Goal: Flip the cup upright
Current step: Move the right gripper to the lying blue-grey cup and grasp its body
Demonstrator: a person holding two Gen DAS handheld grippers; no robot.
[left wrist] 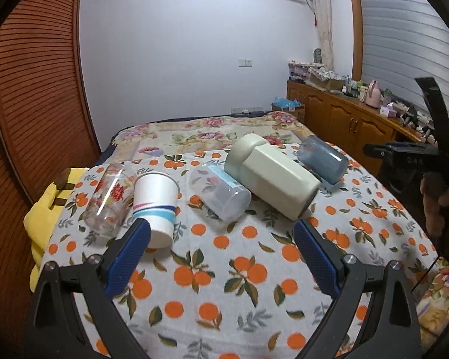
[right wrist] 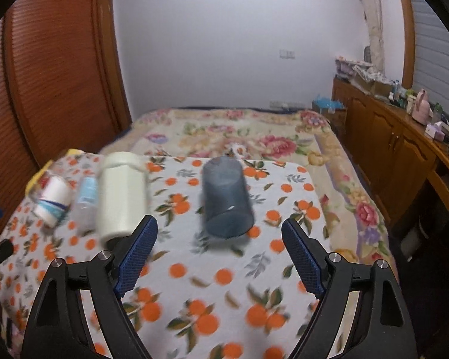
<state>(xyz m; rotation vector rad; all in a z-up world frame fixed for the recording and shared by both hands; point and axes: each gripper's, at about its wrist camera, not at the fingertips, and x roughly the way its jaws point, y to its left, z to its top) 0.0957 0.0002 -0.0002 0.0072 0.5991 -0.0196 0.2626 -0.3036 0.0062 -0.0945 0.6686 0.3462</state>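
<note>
Left tongs (left wrist: 221,236) agape (empty); paper cup (left wrist: 156,206), blue cup (right wrist: 226,197) toppled.

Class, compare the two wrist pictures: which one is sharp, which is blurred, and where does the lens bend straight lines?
Left wrist view: sharp, the paper cup and cream cup have crisp edges. Right wrist view: smeared by motion, the blue cup and orange-print cloth look soft. Both views: fisheye bowing of the wooden door at the frame edge, with dark corners.

Both wrist views look forward, low over the orange-print cloth (left wrist: 224,269) — sharing its cups; right view blurred.
</note>
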